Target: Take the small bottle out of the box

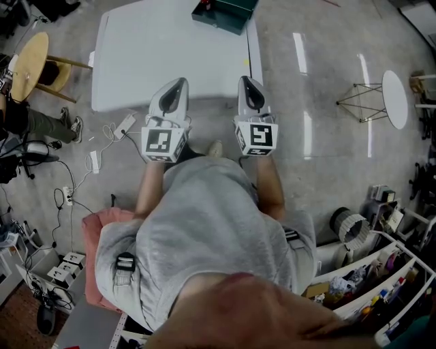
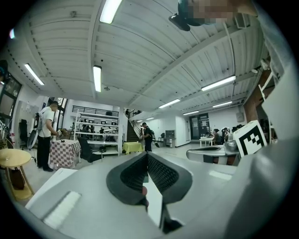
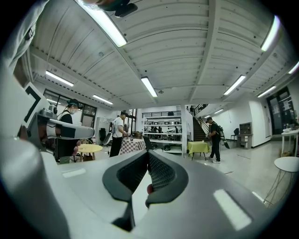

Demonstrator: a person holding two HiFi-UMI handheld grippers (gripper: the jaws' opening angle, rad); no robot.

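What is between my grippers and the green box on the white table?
Nothing visible. Only bare white table lies between the left gripper, the right gripper and the green box at its far edge. Both grippers' jaws are shut and empty. The small bottle itself isn't visible.

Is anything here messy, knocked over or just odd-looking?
Nothing is spilled or broken. The one untidy spot is the floor left of the white table, where loose cables and power adapters trail. The green box sits at the table's far edge; the left gripper and right gripper are shut, empty.
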